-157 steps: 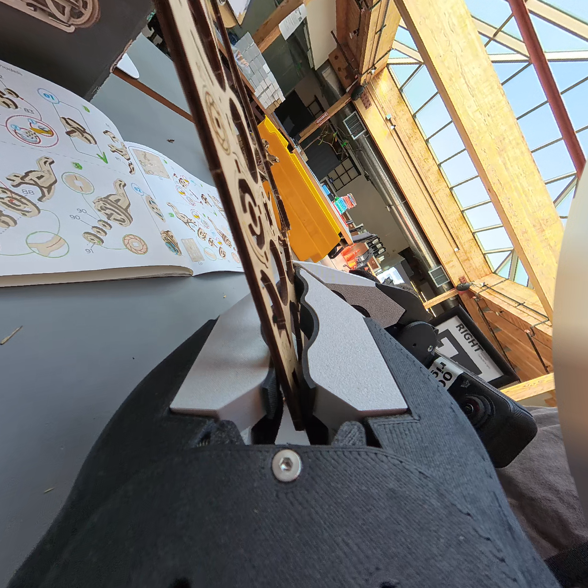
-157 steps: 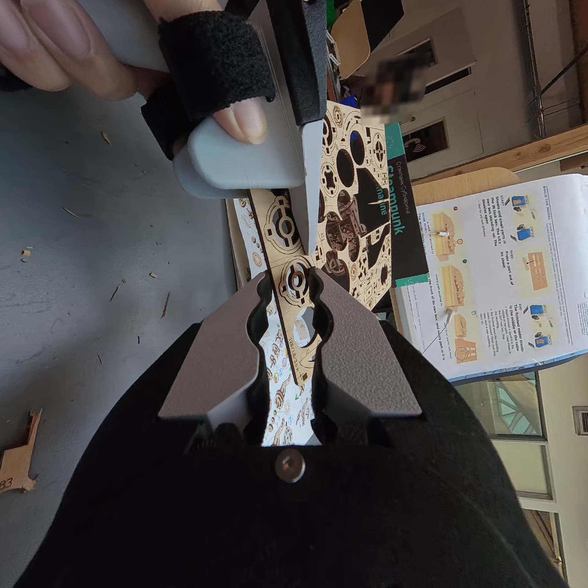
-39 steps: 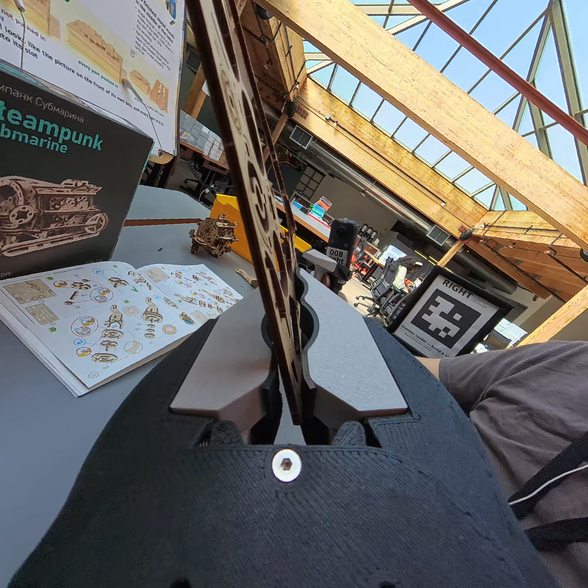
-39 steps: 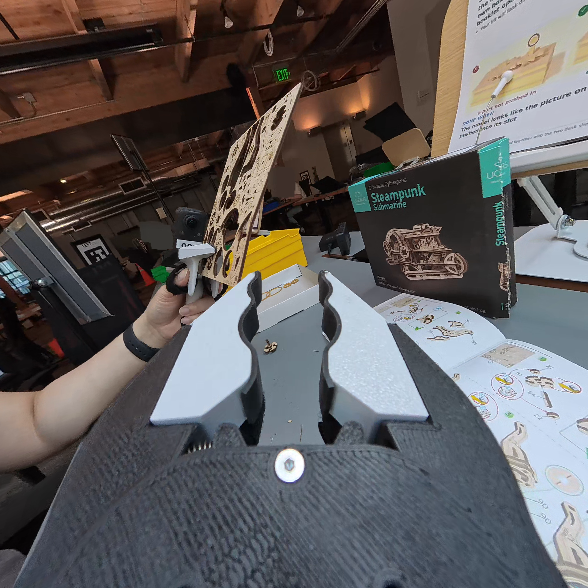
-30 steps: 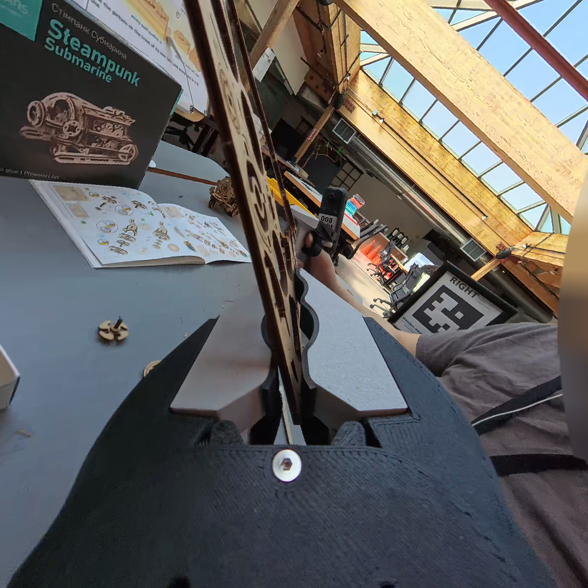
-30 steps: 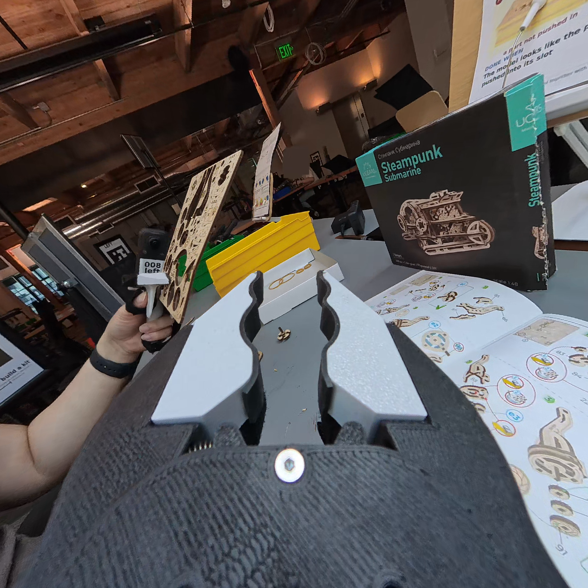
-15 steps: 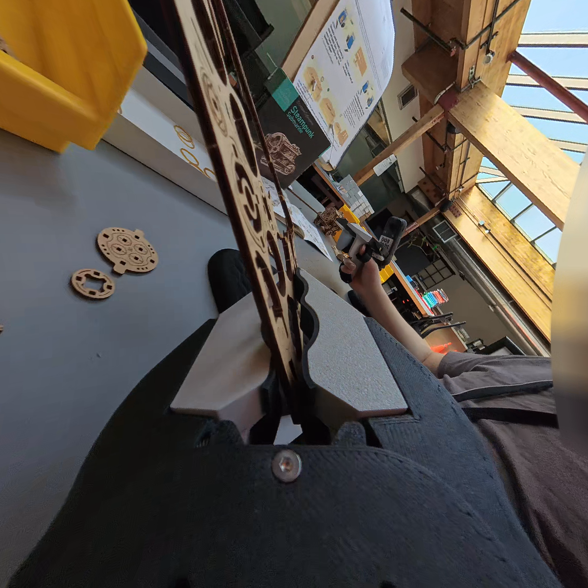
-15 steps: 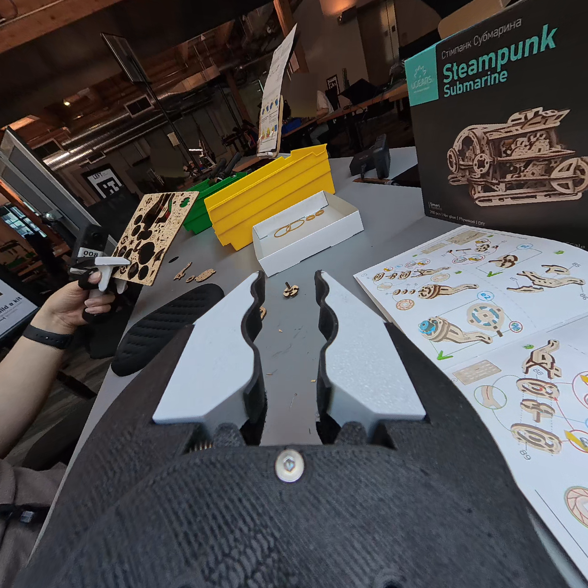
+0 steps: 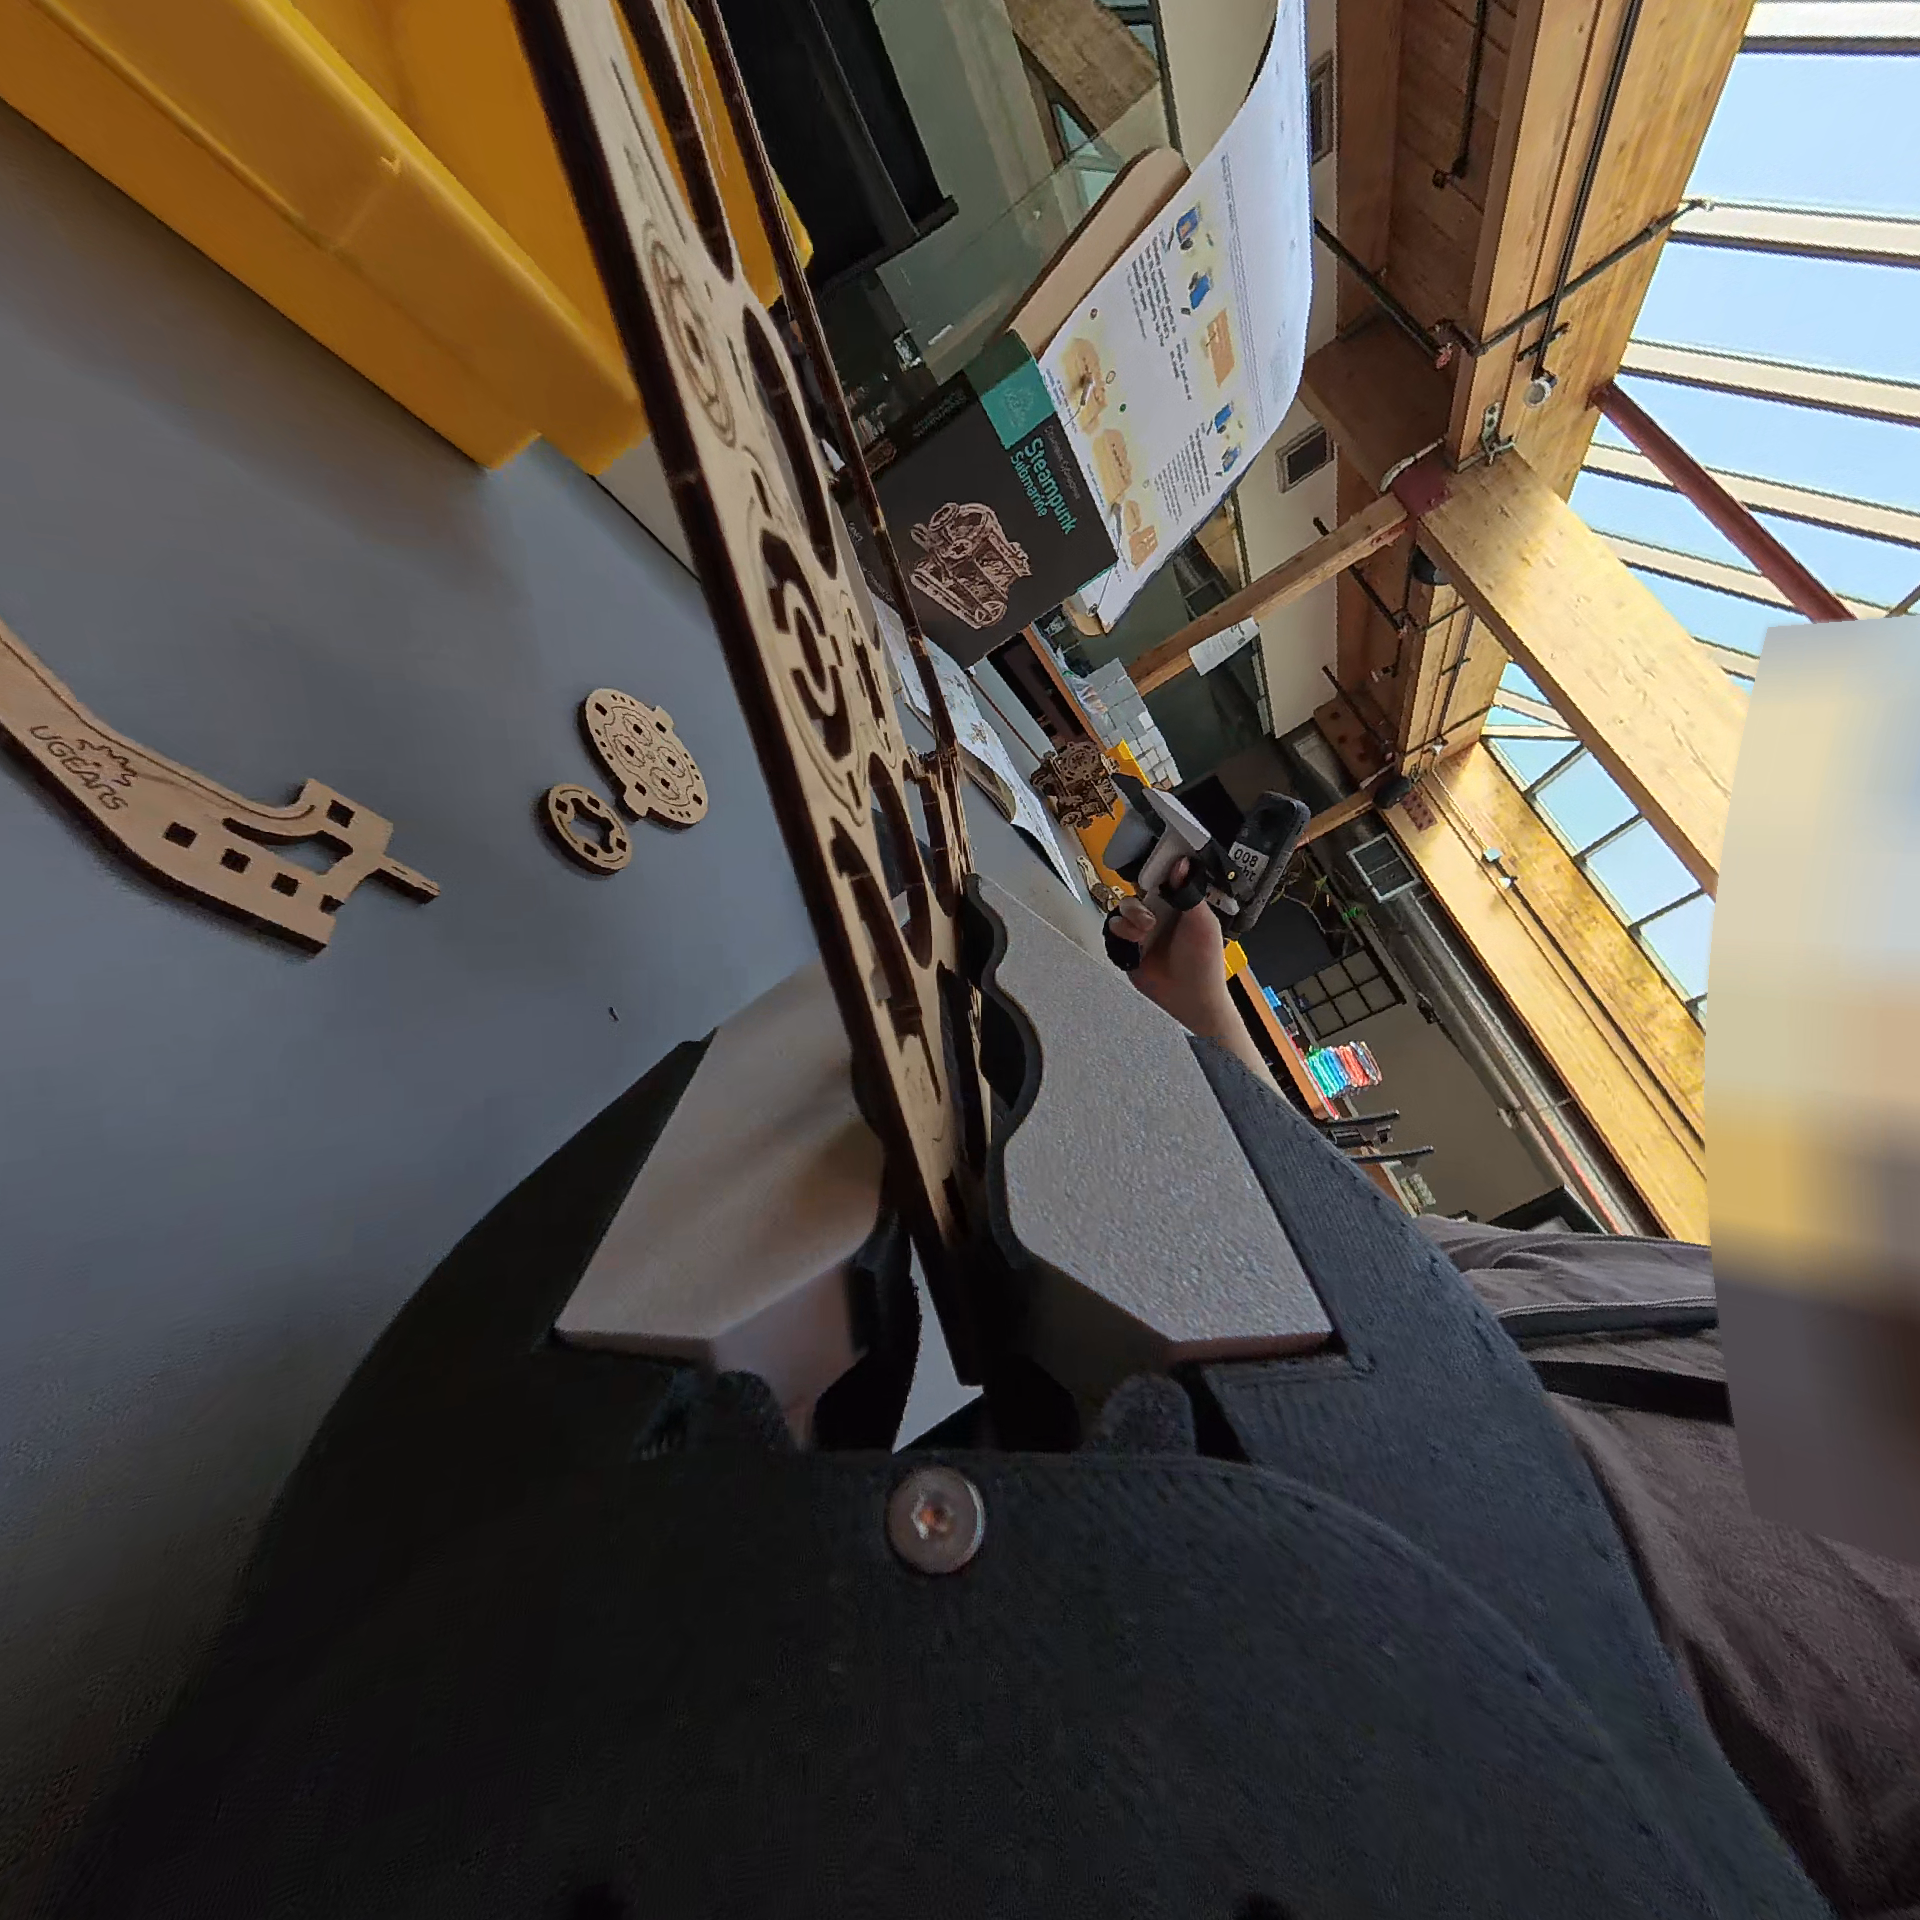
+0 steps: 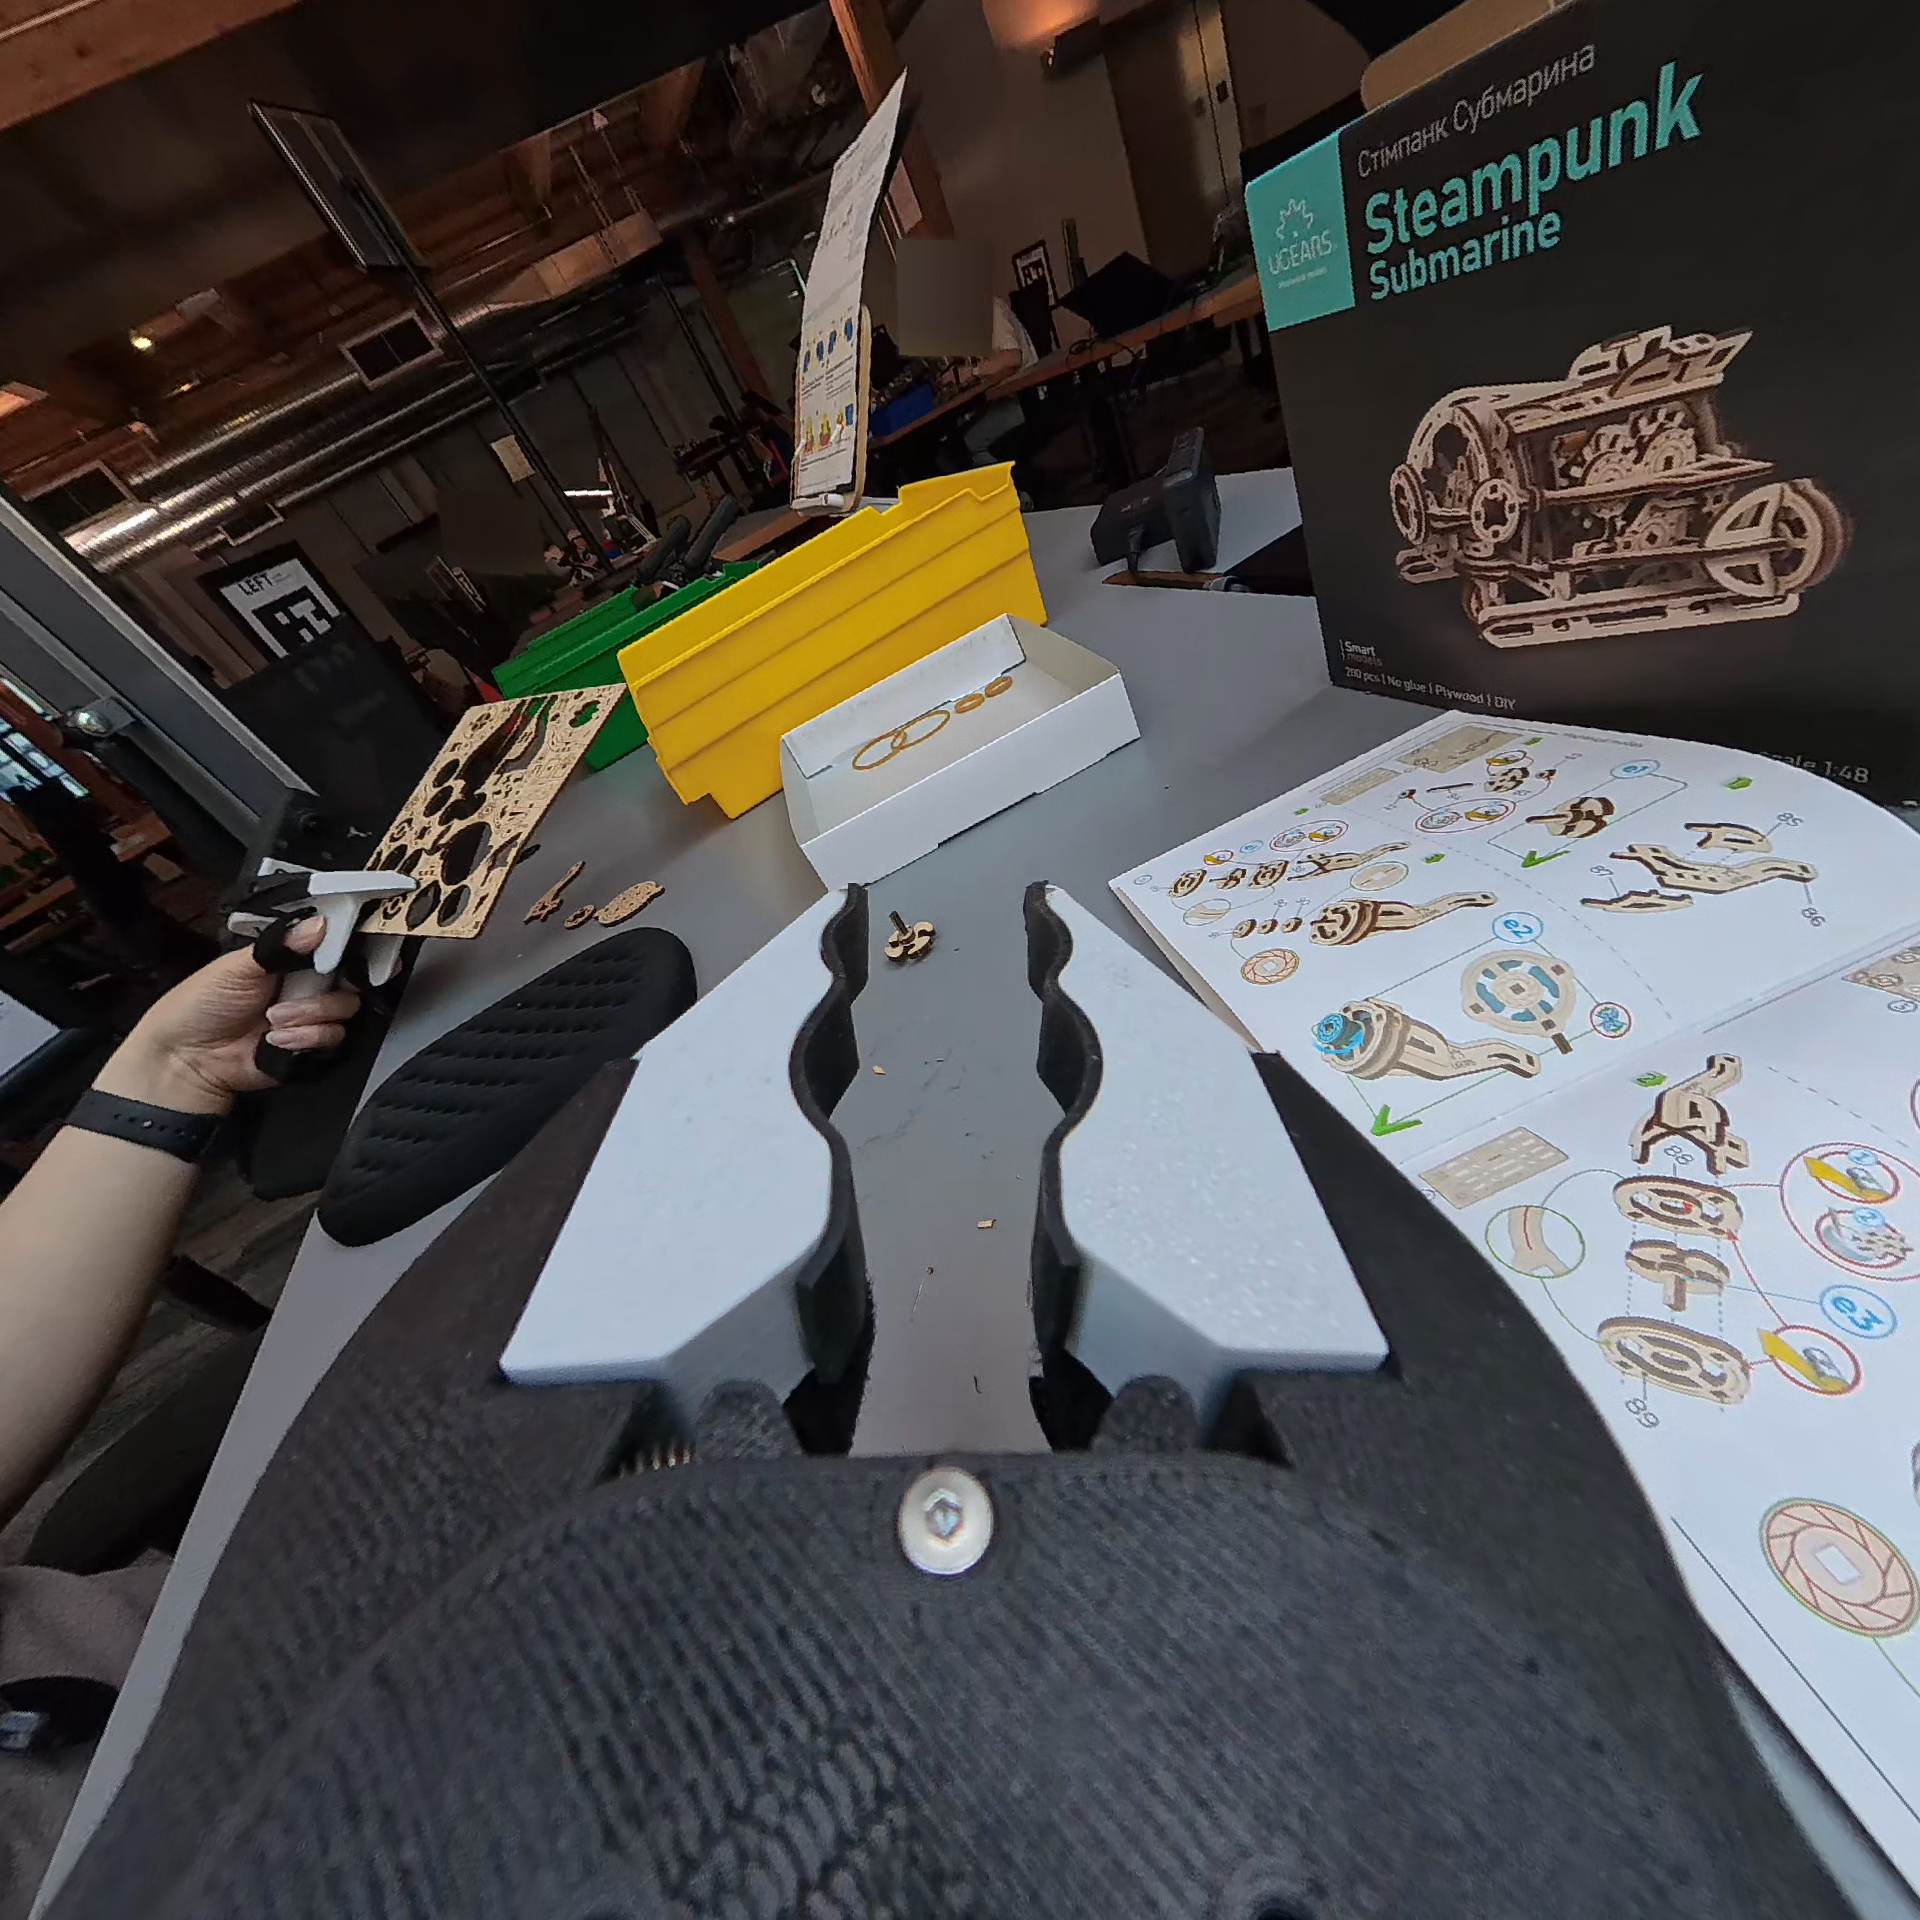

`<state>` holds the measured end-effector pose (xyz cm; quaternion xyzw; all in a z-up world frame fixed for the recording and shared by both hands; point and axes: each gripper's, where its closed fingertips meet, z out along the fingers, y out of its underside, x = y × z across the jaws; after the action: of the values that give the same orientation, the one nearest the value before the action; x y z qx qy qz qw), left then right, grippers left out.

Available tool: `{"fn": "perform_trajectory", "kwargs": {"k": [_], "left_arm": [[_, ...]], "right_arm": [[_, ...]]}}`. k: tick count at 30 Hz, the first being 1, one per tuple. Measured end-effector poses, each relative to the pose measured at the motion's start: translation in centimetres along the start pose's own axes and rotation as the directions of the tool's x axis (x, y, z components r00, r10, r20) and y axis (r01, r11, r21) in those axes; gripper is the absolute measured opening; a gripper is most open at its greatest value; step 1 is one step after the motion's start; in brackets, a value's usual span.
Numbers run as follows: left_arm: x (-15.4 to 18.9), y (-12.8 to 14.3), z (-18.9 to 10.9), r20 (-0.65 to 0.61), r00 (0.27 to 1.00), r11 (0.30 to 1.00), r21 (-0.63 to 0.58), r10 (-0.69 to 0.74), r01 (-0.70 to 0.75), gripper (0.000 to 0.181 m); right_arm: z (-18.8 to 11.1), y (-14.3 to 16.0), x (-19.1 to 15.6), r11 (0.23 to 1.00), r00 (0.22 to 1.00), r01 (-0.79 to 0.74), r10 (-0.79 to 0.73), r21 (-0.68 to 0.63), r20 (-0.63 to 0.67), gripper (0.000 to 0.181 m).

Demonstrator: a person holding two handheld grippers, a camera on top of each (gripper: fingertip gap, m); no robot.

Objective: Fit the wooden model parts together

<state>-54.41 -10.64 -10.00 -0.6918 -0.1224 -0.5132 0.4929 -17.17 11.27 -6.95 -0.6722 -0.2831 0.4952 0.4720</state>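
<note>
My left gripper point(image 9: 935, 1039) is shut on a laser-cut wooden parts sheet point(image 9: 748, 520) and holds it low over the grey table, next to the yellow bin. In the right wrist view the sheet point(image 10: 488, 810) and the left gripper point(image 10: 353, 904) are at the far left. Loose wooden parts lie under the sheet: a curved piece point(image 9: 177, 810), a round disc point(image 9: 644, 743) and a small ring point(image 9: 587, 826). My right gripper point(image 10: 945, 904) is open and empty above the table. A small wooden part point(image 10: 907, 935) lies just ahead of its fingertips. The right gripper also shows far off in the left wrist view point(image 9: 1174, 831).
A yellow bin point(image 10: 831, 623), a green bin point(image 10: 582, 644) and a white tray point(image 10: 956, 748) with rings stand at the back. A black kit box point(image 10: 1558, 416) and an open instruction booklet point(image 10: 1558, 1039) are on the right. A black pad point(image 10: 499, 1070) lies near the table's left edge. Spacing between my two grippers at the tips: around 45 cm. To reach the curved piece point(image 9: 177, 810) in a straight line is about 11 cm for my left fingers, about 50 cm for my right.
My right gripper let go of the sheet, drew away and tilted down toward the table. My left gripper swung the sheet left and down, close to the yellow bin and loose parts.
</note>
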Motion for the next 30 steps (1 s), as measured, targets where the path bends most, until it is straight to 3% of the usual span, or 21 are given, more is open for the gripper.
{"fn": "perform_trajectory", "kwargs": {"k": [11, 23, 27, 30], "left_arm": [[-2.3, 0.3, -1.9, 0.093, 0.990, 0.994, -0.019, -0.105, 0.107, 0.002], [-2.2, 1.5, -0.5, 0.045, 0.974, 0.975, -0.027, -0.221, 0.222, 0.001], [-1.9, 1.7, -0.9, 0.043, 0.975, 0.976, 0.013, -0.219, 0.219, 0.001], [-2.0, 1.2, -1.8, 0.055, 0.975, 0.975, 0.077, -0.215, 0.211, 0.002]], "right_arm": [[-0.1, 0.2, 0.3, 1.000, 1.000, 0.006, -0.006, -0.014, -0.014, 0.029], [0.7, 1.8, -0.3, 0.989, 0.995, 0.096, -0.099, -0.108, -0.017, 0.029], [1.4, 2.6, -1.3, 0.975, 0.987, 0.159, -0.160, -0.153, 0.006, 0.029], [2.8, 1.8, -4.4, 0.963, 0.973, 0.229, -0.222, -0.144, 0.068, 0.029]]}}
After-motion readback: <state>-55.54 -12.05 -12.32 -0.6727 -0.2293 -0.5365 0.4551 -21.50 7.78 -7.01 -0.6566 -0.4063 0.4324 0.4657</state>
